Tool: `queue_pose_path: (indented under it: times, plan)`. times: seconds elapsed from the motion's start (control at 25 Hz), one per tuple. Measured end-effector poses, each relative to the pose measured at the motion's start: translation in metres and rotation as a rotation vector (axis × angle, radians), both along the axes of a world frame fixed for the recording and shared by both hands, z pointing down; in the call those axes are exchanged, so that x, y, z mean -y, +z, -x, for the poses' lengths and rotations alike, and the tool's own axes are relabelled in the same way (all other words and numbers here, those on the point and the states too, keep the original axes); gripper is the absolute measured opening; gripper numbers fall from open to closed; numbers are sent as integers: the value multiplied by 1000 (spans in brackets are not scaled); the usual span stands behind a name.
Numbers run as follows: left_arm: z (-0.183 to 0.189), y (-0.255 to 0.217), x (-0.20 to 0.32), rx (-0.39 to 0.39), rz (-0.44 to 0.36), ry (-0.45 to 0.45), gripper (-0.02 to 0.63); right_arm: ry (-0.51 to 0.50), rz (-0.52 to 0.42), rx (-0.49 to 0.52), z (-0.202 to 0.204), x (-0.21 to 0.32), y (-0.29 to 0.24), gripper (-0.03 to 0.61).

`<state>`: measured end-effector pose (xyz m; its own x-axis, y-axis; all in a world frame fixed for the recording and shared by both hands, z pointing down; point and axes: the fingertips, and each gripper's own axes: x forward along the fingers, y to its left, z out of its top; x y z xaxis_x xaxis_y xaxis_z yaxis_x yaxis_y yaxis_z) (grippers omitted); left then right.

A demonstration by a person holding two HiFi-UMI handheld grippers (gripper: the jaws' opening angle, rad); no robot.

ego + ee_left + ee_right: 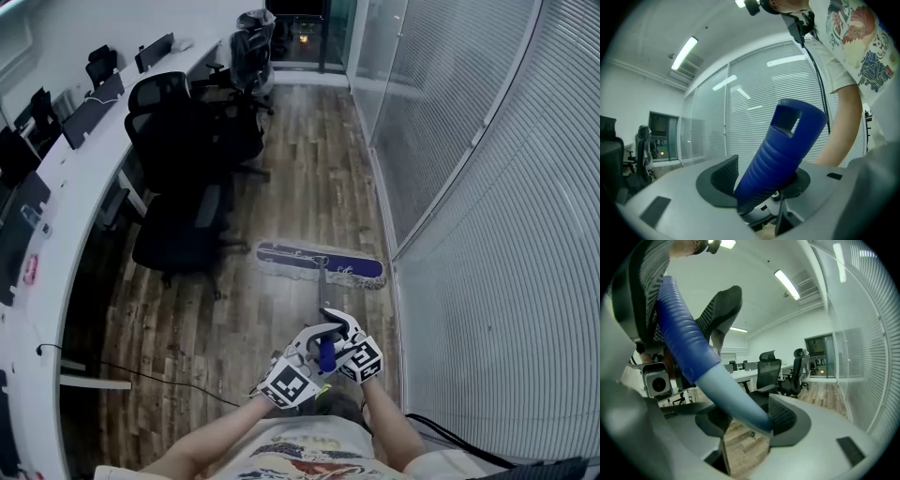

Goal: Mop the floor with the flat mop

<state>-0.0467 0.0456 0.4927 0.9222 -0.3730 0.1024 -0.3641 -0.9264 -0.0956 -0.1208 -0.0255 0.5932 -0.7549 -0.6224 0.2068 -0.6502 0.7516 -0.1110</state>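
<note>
Standing here watching. The flat mop's head [321, 262] lies flat on the wood floor [309, 159], blue pad up, right along the glass wall with blinds [450, 141] and just past the black office chairs [183, 234] at the long white counter [66, 187]. Its pole [729, 390] runs back to the person. The left gripper [757, 187] has its fingers clamped on the ribbed blue grip [780, 150] at the top end. The right gripper [745, 420] sits just below it, fingers fairly wide apart – the pole slants between them and leans on one pad, with bare floor showing in the gap.
</note>
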Motion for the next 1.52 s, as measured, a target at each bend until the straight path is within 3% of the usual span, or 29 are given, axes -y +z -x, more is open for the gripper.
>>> queue_pose_path:
  times: [0.36,0.6,0.84,1.28,1.52]
  plan:
    - [1,-1,121,-26,24,-42,187,-59,-1,-52,0,117,0,210]
    - [16,5,150,-32,61,-98,187,-114,17,-65,14,140,6,216]
    - [19,0,121,-23,46,-90,187,-109,9,-58,17,112,1,216]
    - [22,-25,-5,10,64,-49,186,-71,50,11,22,-15,-27,216]
    - [22,-46,-28,-1,70,-37,187,-57,76,21,24,-40,-45,216]
